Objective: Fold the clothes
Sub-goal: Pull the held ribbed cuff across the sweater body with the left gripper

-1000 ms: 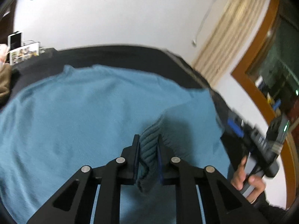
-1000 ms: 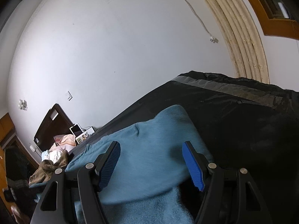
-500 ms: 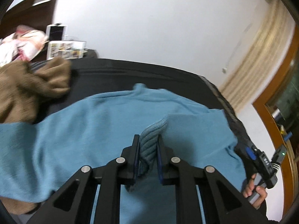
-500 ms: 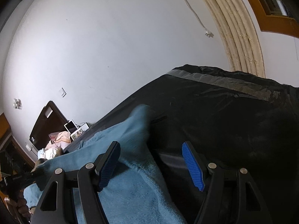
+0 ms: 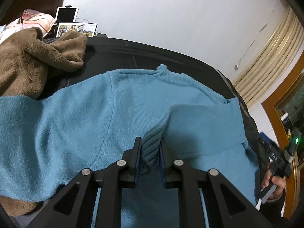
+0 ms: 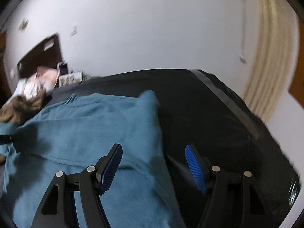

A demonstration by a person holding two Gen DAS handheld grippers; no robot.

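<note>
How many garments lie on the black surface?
2. The blue sweater is spread across the middle, its ribbed hem pinched by the left gripper. A brown fleece lies crumpled at far left. Others may be hidden.

Soft, even indoor light; the right wrist view is motion-blurred, both bowed with dark fisheye corners.

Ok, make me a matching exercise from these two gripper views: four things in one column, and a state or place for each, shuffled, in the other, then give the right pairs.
Things:
1. left gripper
2. right gripper
3. blue sweater
4. brown fleece garment

States or places:
A. bunched in a heap at the far left of the dark surface
B. open, nothing between its fingers
C. spread across the dark surface
D. shut on a ribbed cuff

Pairs: 1-D, 2-B, 3-C, 4-A
</note>
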